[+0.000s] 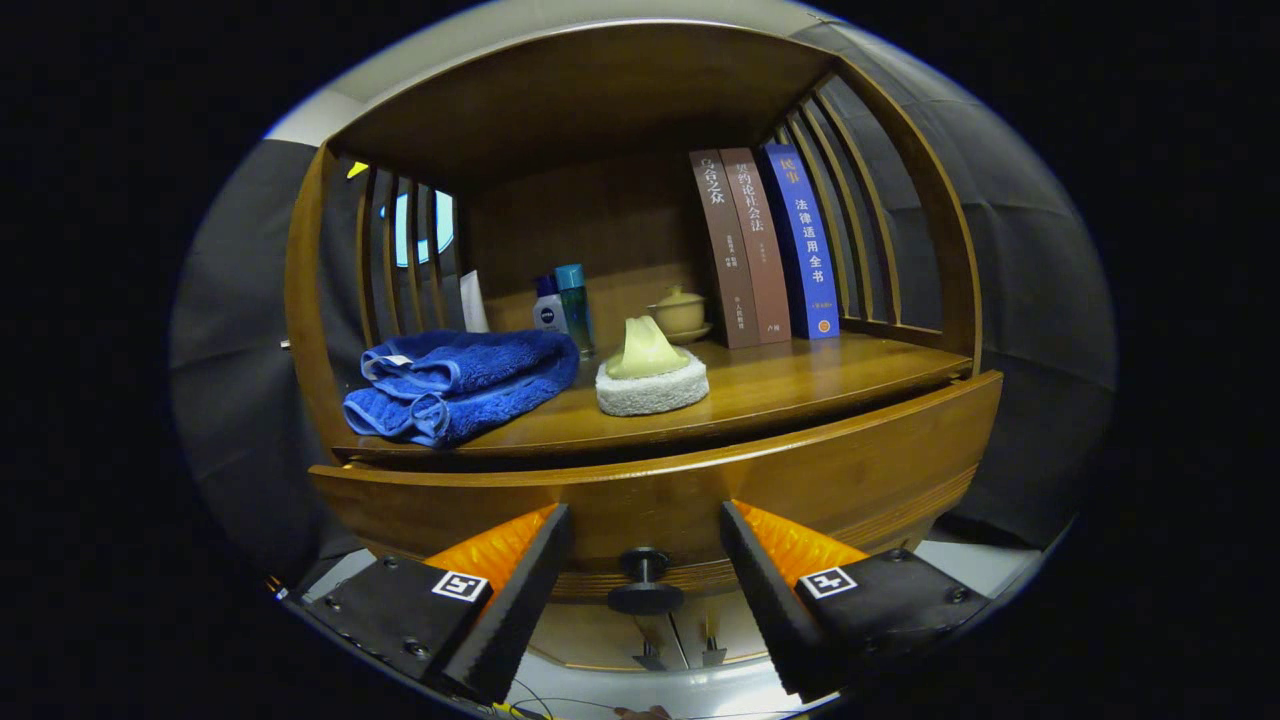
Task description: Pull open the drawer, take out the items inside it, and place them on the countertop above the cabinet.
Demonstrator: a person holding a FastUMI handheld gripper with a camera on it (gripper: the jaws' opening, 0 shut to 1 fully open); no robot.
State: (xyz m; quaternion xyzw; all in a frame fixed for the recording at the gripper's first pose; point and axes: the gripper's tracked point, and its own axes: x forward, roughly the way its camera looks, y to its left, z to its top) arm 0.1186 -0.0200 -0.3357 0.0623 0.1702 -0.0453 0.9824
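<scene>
Two fingers of my tool [645, 545] stand apart, the black drawer knob [645, 580] between them, untouched. Drawer front [700, 490] sits slightly pulled out. Blue towel [460, 385] left on bench [800, 375], sponge [652, 385] right of it, books [765, 245] far right.

We see gripper [645, 545] held level, pointing straight at cabinet front. Fingers spread wide apart, nothing pressed between them. Left finger [515, 590] and right finger [765, 590] angle inward toward each other at tips. Each finger: black ridged inner pad, orange body behind it, black base block carrying square marker. Drawer knob [645, 580] sits in gap between fingers, touching neither pad. We see fingertips close to drawer front; contact with it, cannot tell.
</scene>
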